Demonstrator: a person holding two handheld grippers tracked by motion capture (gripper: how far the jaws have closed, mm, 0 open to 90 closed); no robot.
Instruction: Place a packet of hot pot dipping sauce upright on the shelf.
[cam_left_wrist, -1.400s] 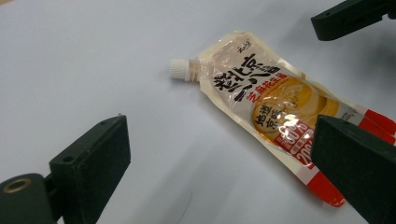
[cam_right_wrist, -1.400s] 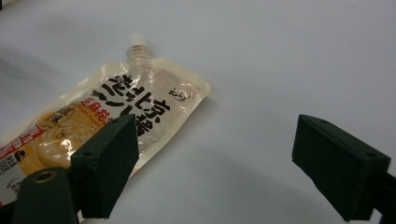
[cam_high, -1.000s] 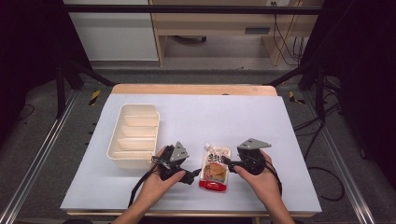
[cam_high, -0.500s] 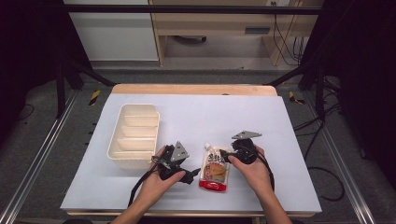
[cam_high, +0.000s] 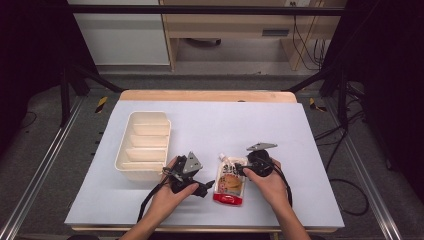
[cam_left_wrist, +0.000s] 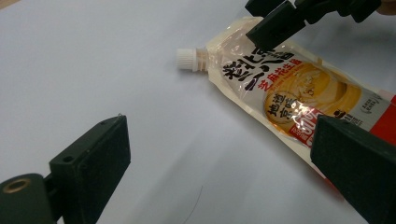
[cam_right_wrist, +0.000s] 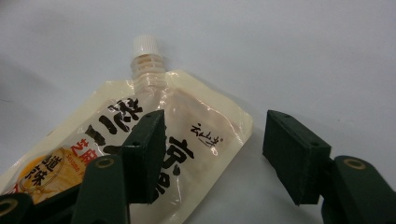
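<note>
**Right gripper view: pouch corner between the jaws, no pinch yet**

Right gripper view: the right hand-held gripper (cam_right_wrist: 210, 156) straddles the upper corner of the cream, glossy plastic spouted sauce pouch (cam_right_wrist: 140, 154) with black lettering and a white screw cap (cam_right_wrist: 145, 46). One jaw lies over the printed face, the other stands off the pouch edge on bare surface, at about 3 o'clock from it. The jaws have just been closing, with the pouch corner between them, but the pads do not press from both sides: still released.

High view: the pouch (cam_high: 230, 182) lies flat on the pale blue counter (cam_high: 260, 125), cap toward 12 o'clock, red bottom band toward 6 o'clock, between the two hands. The left hand-held gripper (cam_high: 172, 172) sits at 9 o'clock of the pouch, just apart from it; the left gripper view shows its jaws spread wide, nothing between them. A cream plastic divided tray (cam_high: 145, 142) stands at 10 o'clock of the pouch, well apart.

Handling judgement:
- Film is soft and slick; filling looks thick, so the body will sag and shift if lifted by one corner.
- Moderate weight likely, concentrated low.
- Best hold: the stiff spout neck under the cap, or the flat sealed top edge beside it. A pinch across the bulging belly risks slipping.
- Lying flat, an edge must be got under first.
</note>
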